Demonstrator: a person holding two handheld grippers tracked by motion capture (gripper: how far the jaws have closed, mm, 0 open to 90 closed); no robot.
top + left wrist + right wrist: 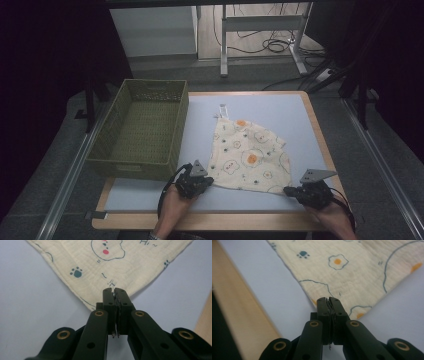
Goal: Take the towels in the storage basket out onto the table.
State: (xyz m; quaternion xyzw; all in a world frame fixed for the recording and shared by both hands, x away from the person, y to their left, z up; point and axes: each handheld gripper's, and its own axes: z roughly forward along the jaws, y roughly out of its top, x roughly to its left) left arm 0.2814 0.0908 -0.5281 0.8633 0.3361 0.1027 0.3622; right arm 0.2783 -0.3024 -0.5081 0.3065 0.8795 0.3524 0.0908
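Both tools pinch the near corners of the cream printed muslin cloth (250, 156).
Left tool (202, 182) and right tool (291, 190) grip thin edges; uneven lifting could slip a corner free beside the green woven basket (142, 128).

Black tongs (208, 181) (287, 190) — brass-ringed pivots, grey three-cornered top plates, black trailing cables — in bare hands.

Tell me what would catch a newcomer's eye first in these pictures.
The cream printed cloth lies spread on the pale blue table, its near edge stretched between two corners. The left gripper is shut on the near-left corner and the right gripper is shut on the near-right one. To the left of the cloth stands an olive-green basket with nothing visible inside.
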